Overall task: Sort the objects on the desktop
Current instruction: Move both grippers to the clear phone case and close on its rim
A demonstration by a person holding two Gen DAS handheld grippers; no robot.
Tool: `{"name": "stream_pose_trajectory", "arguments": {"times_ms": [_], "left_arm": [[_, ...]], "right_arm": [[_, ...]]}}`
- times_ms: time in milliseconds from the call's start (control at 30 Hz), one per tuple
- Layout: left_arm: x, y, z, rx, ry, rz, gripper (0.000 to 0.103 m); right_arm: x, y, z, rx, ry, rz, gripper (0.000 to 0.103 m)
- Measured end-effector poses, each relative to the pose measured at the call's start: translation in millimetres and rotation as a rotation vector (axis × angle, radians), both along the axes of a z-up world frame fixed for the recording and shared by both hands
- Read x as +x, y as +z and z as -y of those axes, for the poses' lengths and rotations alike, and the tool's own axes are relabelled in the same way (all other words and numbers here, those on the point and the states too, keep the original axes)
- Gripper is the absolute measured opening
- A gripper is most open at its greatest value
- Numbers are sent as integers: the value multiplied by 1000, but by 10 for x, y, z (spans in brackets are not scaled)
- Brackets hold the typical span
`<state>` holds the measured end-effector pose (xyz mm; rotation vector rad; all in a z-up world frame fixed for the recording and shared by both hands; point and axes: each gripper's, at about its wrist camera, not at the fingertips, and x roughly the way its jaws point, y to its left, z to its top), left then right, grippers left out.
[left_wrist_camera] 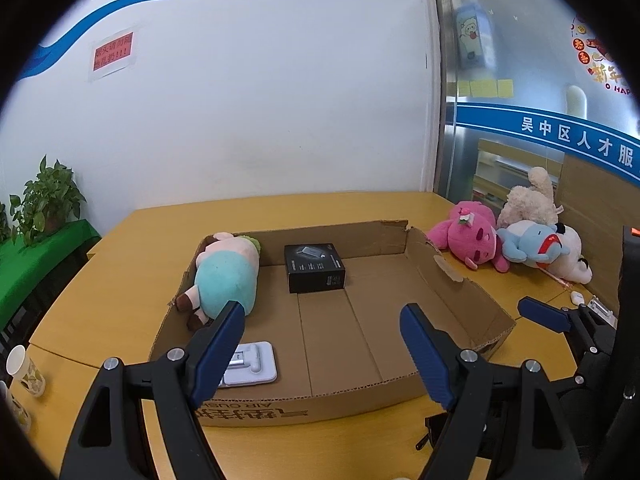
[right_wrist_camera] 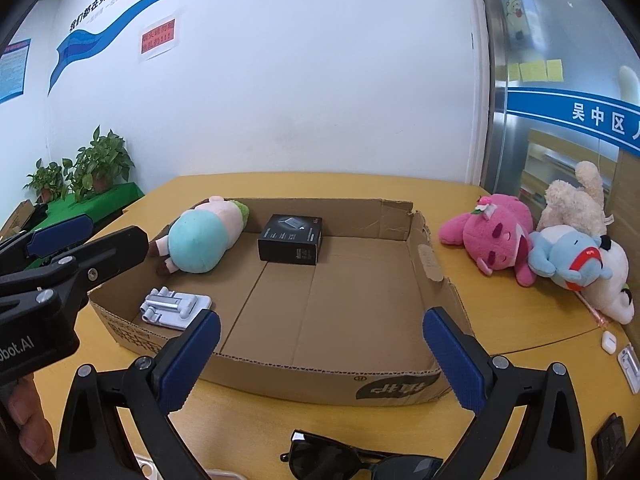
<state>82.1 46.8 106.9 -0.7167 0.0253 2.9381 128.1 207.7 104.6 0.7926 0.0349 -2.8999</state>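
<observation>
Over the bench's near edge | both your left gripper point(left_wrist_camera: 322, 320) and right gripper point(right_wrist_camera: 320, 328) gape wide, empty | sunglasses point(right_wrist_camera: 360, 460) lie below, outside cardboard tray point(right_wrist_camera: 436, 280) | risk: pads clip tray's near wall, shoving it.

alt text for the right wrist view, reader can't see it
The open right gripper hovers before a shallow cardboard box holding a plush doll, black box and phone stand. Sunglasses lie nearest; plush toys sit right.
</observation>
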Motion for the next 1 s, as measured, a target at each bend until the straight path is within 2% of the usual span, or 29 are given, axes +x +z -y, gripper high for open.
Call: {"name": "stream_pose_trajectory", "arguments": {"times_ms": [167,333,467,567,700,767,800,833,900,967,1000], "left_arm": [[225,-192,139,1,-29,87,80],[453,-636,393,-38,18,265,80],[655,-972,595,-7,49,387,80],[744,-1147,717,57,51,467,80],[832,-1315,766,159,30,549,78],[869,-1387,741,225,-9,577,71],[873,-1427,713,242,-23,594,63],[870,-1480,671,247,-35,618,54],[864,-1556,617,240,-48,649,44],[860,-1548,594,223,-40,639,43],[854,-1545,585,218,-41,636,39]], "right_arm": [[110,-201,-32,1,67,69,103],[320,-539,-83,-20,169,187,103],[560,-729,46,-32,321,256,102],[674,-849,157,-26,385,292,100],[681,-1078,213,-49,419,389,81],[641,-1154,216,-60,418,423,74],[625,-1201,218,-53,412,437,70],[611,-1229,221,-46,407,446,65],[595,-1274,211,-44,399,453,60],[578,-1278,209,-37,396,447,53],[571,-1282,218,-25,395,445,44]]}}
